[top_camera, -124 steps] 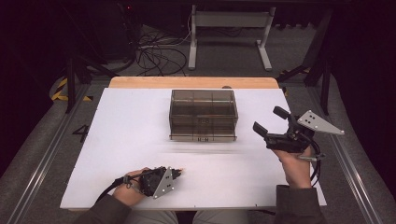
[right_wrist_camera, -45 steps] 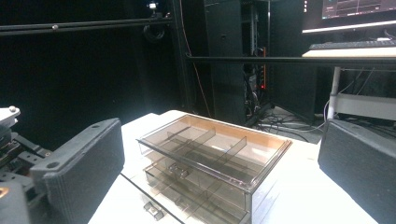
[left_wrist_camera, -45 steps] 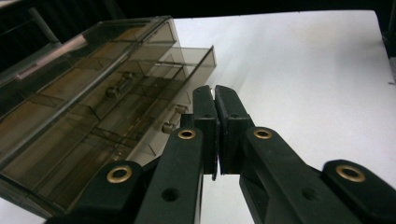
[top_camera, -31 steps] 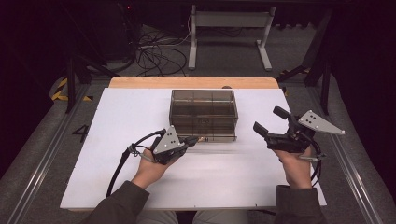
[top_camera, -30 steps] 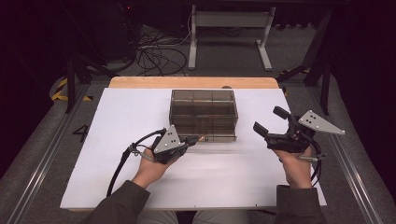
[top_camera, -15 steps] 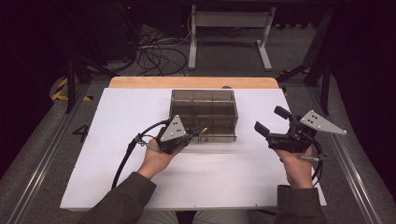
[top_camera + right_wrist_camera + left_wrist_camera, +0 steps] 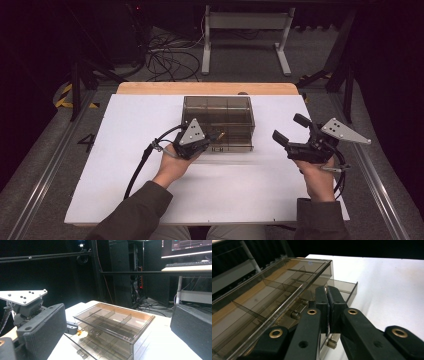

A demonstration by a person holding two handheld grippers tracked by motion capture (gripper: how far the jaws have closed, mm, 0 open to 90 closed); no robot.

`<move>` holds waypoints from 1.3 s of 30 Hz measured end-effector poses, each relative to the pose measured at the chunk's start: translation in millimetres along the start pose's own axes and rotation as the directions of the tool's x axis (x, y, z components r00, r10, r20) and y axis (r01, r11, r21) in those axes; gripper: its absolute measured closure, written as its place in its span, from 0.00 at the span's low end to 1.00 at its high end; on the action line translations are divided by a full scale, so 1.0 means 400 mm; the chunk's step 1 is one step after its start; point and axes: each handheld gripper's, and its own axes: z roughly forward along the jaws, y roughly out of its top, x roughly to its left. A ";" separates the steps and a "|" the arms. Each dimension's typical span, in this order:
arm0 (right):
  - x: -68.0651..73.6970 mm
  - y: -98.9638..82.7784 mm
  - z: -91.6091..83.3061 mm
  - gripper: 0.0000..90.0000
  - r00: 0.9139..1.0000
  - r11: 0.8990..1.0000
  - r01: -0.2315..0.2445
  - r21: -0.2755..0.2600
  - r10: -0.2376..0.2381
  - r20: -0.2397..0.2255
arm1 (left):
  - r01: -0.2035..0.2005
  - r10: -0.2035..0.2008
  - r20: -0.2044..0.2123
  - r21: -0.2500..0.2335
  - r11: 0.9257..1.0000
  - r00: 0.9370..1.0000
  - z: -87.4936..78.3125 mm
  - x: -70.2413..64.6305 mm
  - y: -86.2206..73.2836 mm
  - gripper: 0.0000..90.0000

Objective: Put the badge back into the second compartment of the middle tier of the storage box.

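left gripper [image 7: 216, 136] level, fingers together at drawer box [image 7: 235, 102]

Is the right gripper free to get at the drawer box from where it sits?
Probably yes: the right gripper hovers open beside the drawer box, bare white table between them; the left gripper works the front only.

Drawer box [image 7: 218, 122] smoky clear glossy plastic; table [image 7: 125, 150] matt white; gripper [image 7: 327, 293] matt black plastic.
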 end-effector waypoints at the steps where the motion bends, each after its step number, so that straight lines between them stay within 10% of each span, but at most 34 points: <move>1: 0.000 0.000 0.000 0.01 1.000 1.000 0.000 0.000 0.000 0.000 | -0.002 0.002 -0.003 -0.002 1.000 1.000 0.004 0.001 0.002 0.98; 39: 0.003 0.005 -0.005 0.01 1.000 1.000 -0.011 -0.014 0.011 -0.006 | -0.010 0.021 -0.053 0.196 0.981 0.998 0.078 0.013 -0.032 0.98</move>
